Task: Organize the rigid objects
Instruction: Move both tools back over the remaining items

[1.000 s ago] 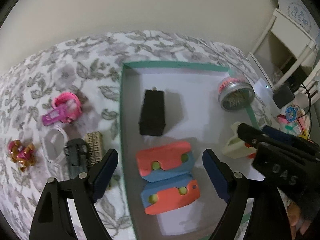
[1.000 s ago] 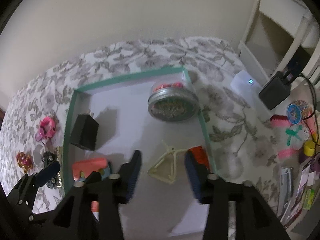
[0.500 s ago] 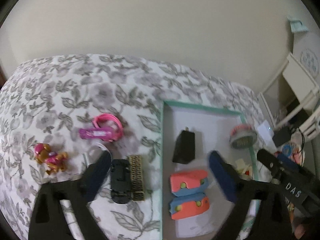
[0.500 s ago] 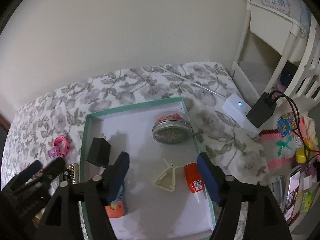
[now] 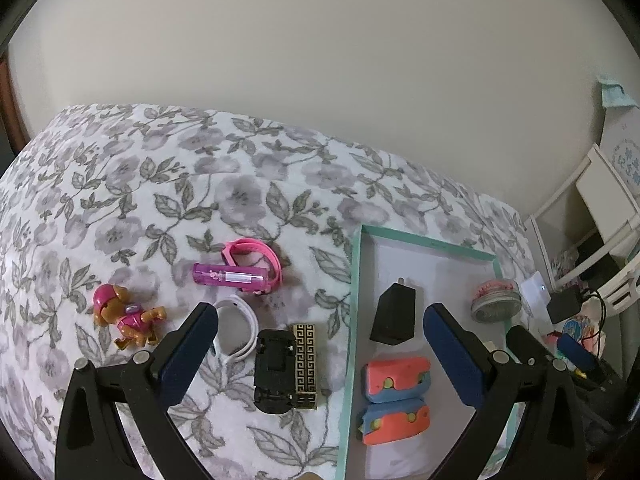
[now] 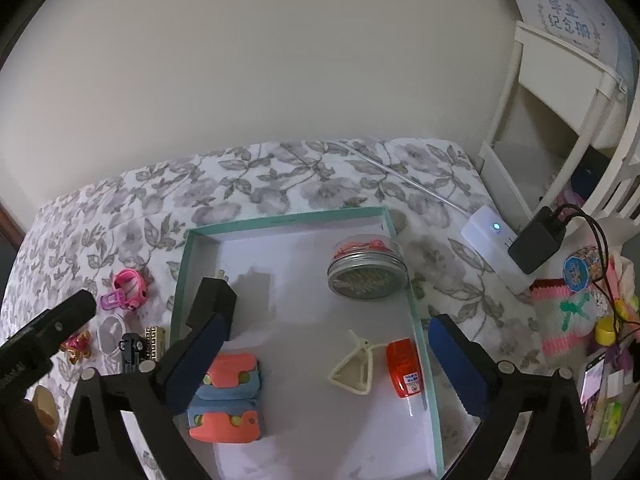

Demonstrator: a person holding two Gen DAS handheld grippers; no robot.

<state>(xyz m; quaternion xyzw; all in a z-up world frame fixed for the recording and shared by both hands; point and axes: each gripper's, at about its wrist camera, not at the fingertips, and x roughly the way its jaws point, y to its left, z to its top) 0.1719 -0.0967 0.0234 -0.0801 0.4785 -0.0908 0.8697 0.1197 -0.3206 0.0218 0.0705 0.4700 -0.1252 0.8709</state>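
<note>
Left gripper (image 5: pixel 320 354): jaws wide, holding nothing, above the black toy car (image 5: pixel 275 376) and gold-patterned bar (image 5: pixel 306 364) on the floral cloth (image 5: pixel 160 184).
Right gripper (image 6: pixel 324 354): jaws opening, nothing between them, over the teal-rimmed white tray (image 6: pixel 280 218).
Tray contents: black block (image 6: pixel 214 300), round metal-lidded jar (image 6: pixel 366 276), cream triangular frame (image 6: pixel 354 368), red bottle (image 6: pixel 404 370), two orange-and-blue blocks (image 6: pixel 224 396).
Outside tray: pink watch (image 5: pixel 250 266), puppy figure (image 5: pixel 124 316), white band (image 5: pixel 236 330).

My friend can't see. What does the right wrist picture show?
A shallow white tray with a green rim lies on a flowery cloth, holding a round metal-lidded jar, a black block, two orange-and-blue toys and a red tube. The right gripper hangs above it, its jaws opening and empty.
</note>
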